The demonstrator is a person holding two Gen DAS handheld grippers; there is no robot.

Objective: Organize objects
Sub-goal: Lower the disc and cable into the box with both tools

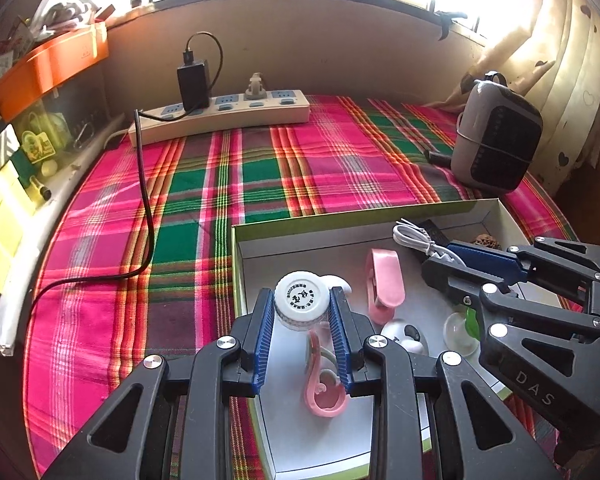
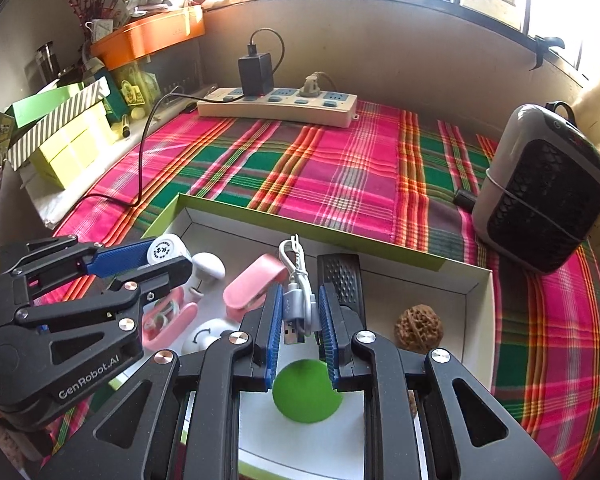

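Plaid cloth in pink, green and orange (image 1: 228, 184) is covering the table under a bright window, with a power strip (image 1: 220, 116) lying at the far edge and a grey-and-black fan heater (image 1: 496, 136) sitting off to the right.

From the left wrist camera, the left gripper (image 1: 302, 308) is clenching a white-capped bottle (image 1: 302, 298) between its blue pads, the printed cap facing up right at the fingertips, over the near left part of a shallow white box with green edges (image 1: 340, 222). Below the bottle, between the fingers, a pink curled clip (image 1: 326, 392) is lying on the box floor. Just right of the fingers a pink clamp-like piece (image 1: 384, 282) is resting, and a white round piece with black marks (image 1: 406, 338) is sitting nearer. This view is showing the right gripper (image 1: 456, 258) from the side, with a white cable at its tips.

From the right wrist camera, the right gripper (image 2: 302, 312) is pinching a bundled white USB cable (image 2: 298, 292), its plug hanging between the pads. A green ball (image 2: 306, 390) is sitting below the fingers, a walnut (image 2: 418, 328) to their right, and a black perforated bar (image 2: 342, 276) just beyond them; the ball is hardly showing in the other view. The left gripper (image 2: 160, 258) is appearing at left with the bottle.
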